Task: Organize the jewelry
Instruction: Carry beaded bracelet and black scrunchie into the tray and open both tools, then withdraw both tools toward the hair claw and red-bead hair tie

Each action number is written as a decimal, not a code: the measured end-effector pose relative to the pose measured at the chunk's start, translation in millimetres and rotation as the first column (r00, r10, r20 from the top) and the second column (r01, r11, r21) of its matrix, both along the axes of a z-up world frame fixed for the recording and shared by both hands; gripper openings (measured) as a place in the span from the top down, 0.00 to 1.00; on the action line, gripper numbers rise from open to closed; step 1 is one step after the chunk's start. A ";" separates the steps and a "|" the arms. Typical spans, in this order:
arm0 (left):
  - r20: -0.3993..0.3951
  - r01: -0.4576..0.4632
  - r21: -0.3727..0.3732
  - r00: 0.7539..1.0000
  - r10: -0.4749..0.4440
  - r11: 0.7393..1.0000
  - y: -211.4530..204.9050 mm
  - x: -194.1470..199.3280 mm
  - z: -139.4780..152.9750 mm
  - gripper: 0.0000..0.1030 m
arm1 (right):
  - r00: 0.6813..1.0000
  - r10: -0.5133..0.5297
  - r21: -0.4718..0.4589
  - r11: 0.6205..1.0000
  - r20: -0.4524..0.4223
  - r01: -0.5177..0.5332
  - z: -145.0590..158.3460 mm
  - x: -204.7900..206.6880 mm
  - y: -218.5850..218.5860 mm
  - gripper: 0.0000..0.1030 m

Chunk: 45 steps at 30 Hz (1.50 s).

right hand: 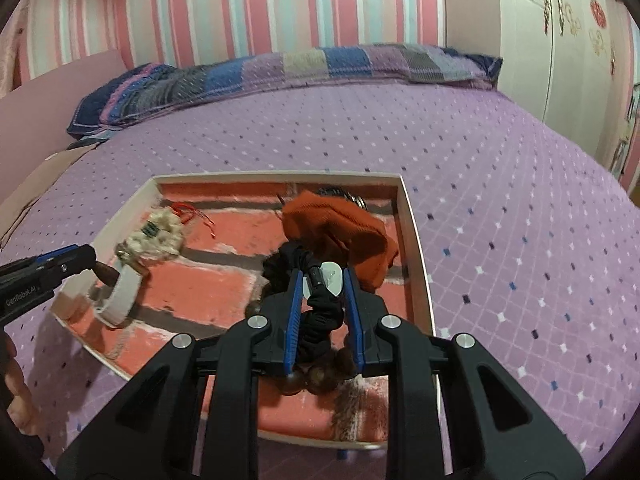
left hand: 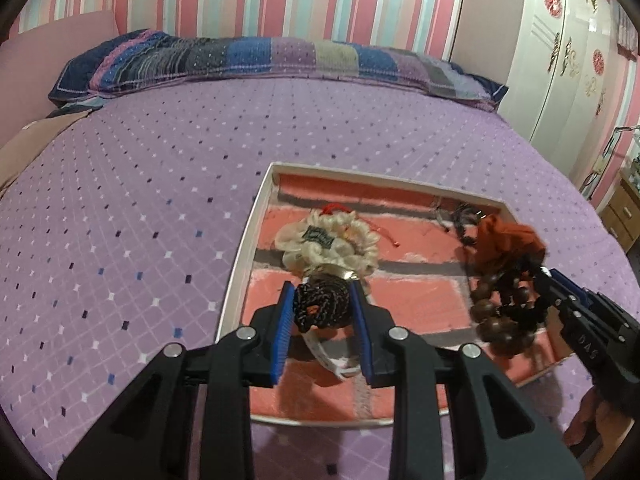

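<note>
A white-rimmed tray (left hand: 256, 220) (right hand: 416, 240) with a brick-pattern lining lies on the purple bed. My left gripper (left hand: 322, 292) (right hand: 94, 260) is shut on a dark braided piece (left hand: 320, 306), and a white strap (left hand: 326, 358) (right hand: 124, 292) hangs from it over the tray's left part. A cream scrunchie (left hand: 332, 248) (right hand: 154, 240) lies just beyond it. My right gripper (right hand: 320, 280) (left hand: 540, 276) is shut on a black scrunchie (right hand: 322, 312) (left hand: 520, 312) over the tray's right side. Brown wooden beads (right hand: 316, 378) (left hand: 492, 320) dangle under it, and an orange scrunchie (right hand: 340, 228) (left hand: 504, 240) sits against it.
A thin red cord (right hand: 200, 218) and small dark items (left hand: 460, 216) lie at the tray's far side. A patchwork pillow (left hand: 260, 60) runs along the striped wall. A white wardrobe (left hand: 560, 60) and wooden drawers (left hand: 620, 212) stand to the right. A hand (left hand: 592, 420) grips the right tool.
</note>
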<state>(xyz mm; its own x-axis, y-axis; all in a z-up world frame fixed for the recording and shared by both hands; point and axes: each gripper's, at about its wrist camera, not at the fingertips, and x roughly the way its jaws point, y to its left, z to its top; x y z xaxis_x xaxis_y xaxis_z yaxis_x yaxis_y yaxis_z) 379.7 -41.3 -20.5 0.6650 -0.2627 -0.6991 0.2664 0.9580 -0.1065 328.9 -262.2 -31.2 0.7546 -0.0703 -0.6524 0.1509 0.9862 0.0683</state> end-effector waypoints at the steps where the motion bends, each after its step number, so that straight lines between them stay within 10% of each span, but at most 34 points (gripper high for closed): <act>1: -0.003 -0.008 0.012 1.000 0.008 1.000 0.6 2.5 -4.2 0.72 | 1.000 -0.005 0.004 1.000 -0.006 0.005 -2.5 1.6 -1.5 0.79; 23: 0.002 -0.027 0.102 1.000 0.026 0.994 3.9 23.0 -18.5 0.71 | 0.996 -0.023 -0.019 1.000 -0.088 0.022 -19.4 27.3 -4.2 0.78; 45: 0.055 0.004 -0.022 0.998 -0.003 1.000 26.0 -49.0 28.4 0.34 | 0.999 0.023 -0.106 0.994 0.031 -0.020 24.6 -38.9 8.8 0.11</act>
